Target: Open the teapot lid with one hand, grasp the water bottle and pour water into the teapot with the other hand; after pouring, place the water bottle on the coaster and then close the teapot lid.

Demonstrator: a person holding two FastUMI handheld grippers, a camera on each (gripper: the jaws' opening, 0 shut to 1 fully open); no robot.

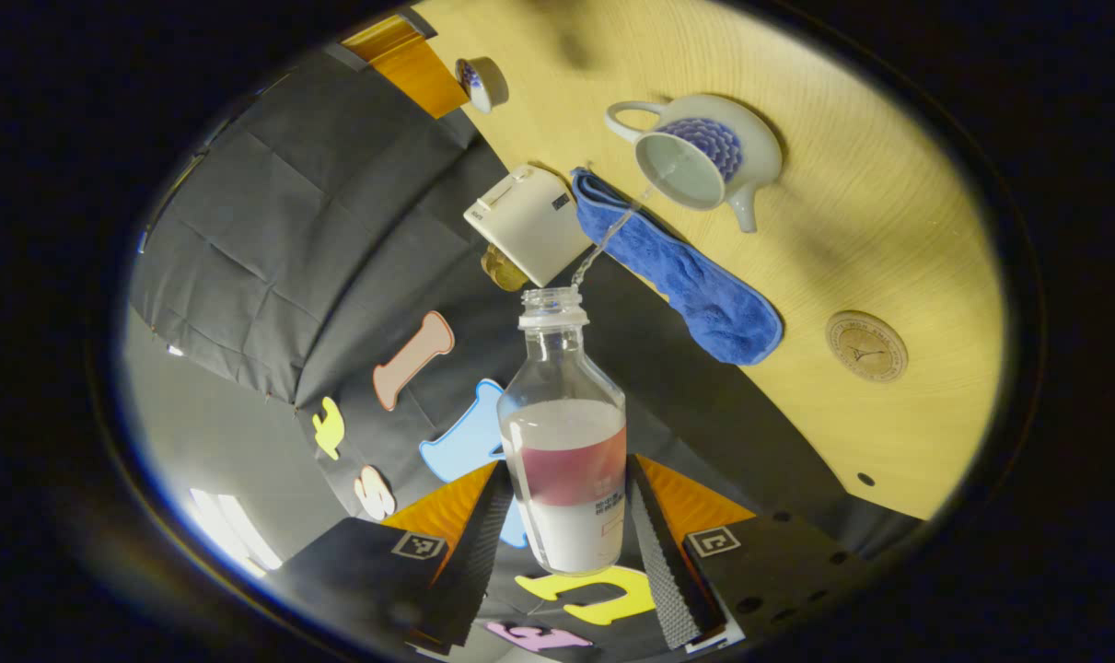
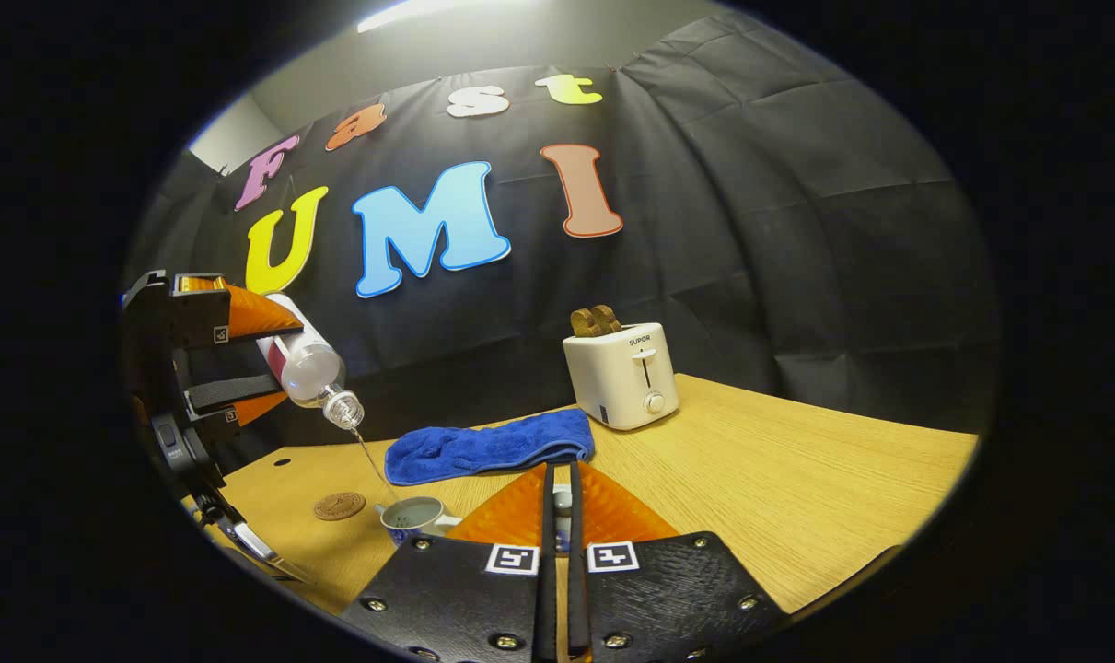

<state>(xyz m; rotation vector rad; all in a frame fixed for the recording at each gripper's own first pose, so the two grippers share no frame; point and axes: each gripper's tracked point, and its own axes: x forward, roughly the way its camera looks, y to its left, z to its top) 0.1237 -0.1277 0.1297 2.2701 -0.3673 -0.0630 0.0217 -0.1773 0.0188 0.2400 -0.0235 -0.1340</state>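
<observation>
Where the pale wooden tabletop (image 2: 778, 460) ends, black creased cloth forms the booth's wall, and the details run as follows.

Surface: light wood grain, bare across its right half in the right gripper view, with a small round hole near one edge.
Room: black cloth wall (image 2: 750, 230) behind the table; a grey wall and a bright ceiling light above it.
Left gripper (image 1: 566, 543): its fingers press on both sides of the clear plastic water bottle (image 1: 566, 451), which is uncapped, tilted mouth-down, and partly full.
Water: a thin stream (image 1: 612, 235) leaves the bottle's mouth and falls into the open white teapot with a blue flower pattern (image 1: 704, 152), which stands on the table without its lid.
Right gripper (image 2: 560, 516): fingers nearly pressed together, pinching a small white-and-blue piece (image 2: 562, 502) that looks like the lid; too little shows to be sure.
Round wooden coaster (image 1: 866, 345): flat on the table, near the teapot, with nothing on it.
Folded blue cloth towel (image 1: 681, 272): lies between the teapot and the white toaster (image 1: 529, 221).
Left gripper view adds: a small white-and-blue cup (image 1: 482, 83) farther along the table, and the teapot's interior.
Right gripper view adds: brown toast (image 2: 596, 320) standing in the toaster's slot, and the left gripper (image 2: 244, 354) seen from the side, holding the bottle above the teapot (image 2: 414, 517).
</observation>
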